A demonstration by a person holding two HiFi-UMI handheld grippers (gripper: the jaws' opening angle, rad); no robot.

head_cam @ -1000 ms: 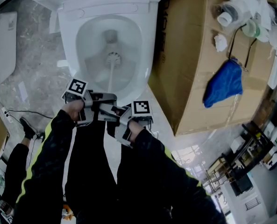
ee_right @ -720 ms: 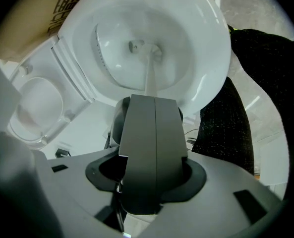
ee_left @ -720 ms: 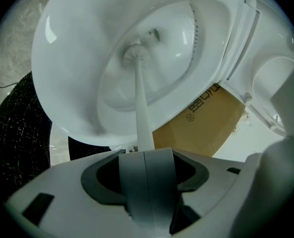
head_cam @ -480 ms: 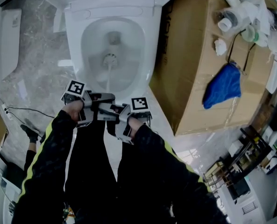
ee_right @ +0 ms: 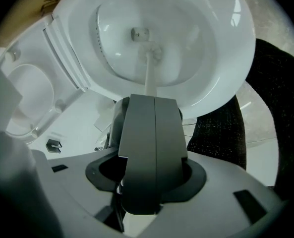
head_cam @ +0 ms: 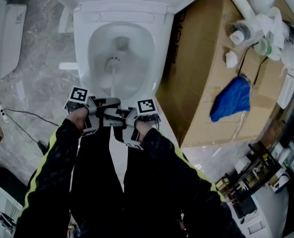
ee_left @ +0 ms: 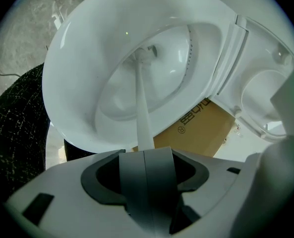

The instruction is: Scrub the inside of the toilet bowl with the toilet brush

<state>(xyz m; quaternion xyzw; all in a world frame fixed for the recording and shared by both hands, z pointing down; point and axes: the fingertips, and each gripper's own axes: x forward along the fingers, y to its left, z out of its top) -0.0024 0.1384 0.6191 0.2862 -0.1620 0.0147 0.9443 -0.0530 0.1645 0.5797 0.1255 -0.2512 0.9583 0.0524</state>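
Note:
The white toilet bowl (head_cam: 89, 68) lies open below me, seat and lid raised. A white toilet brush (head_cam: 112, 63) has its head low on the bowl's inner wall, left of the drain hole (head_cam: 121, 44), and its thin handle (head_cam: 111, 86) runs back to my hands. My left gripper (head_cam: 103, 114) and right gripper (head_cam: 123, 120) meet at the handle's near end, both shut on it. In the left gripper view the handle (ee_left: 143, 118) rises from the closed left gripper (ee_left: 144, 155) to the brush head (ee_left: 145, 53). The right gripper (ee_right: 154, 100) shows the handle (ee_right: 149, 78) likewise.
A large cardboard box (head_cam: 206, 83) stands tight against the toilet's right side, with a blue cloth (head_cam: 231, 99) and white bottles (head_cam: 246, 24) on top. Another white fixture (head_cam: 8, 29) sits at left. A black cable (head_cam: 23, 118) crosses the marble floor. Shelving (head_cam: 251, 182) is at lower right.
The brush head has slid left and slightly toward the drain inside the bowl. Both grippers stay shut on the handle and have barely shifted.

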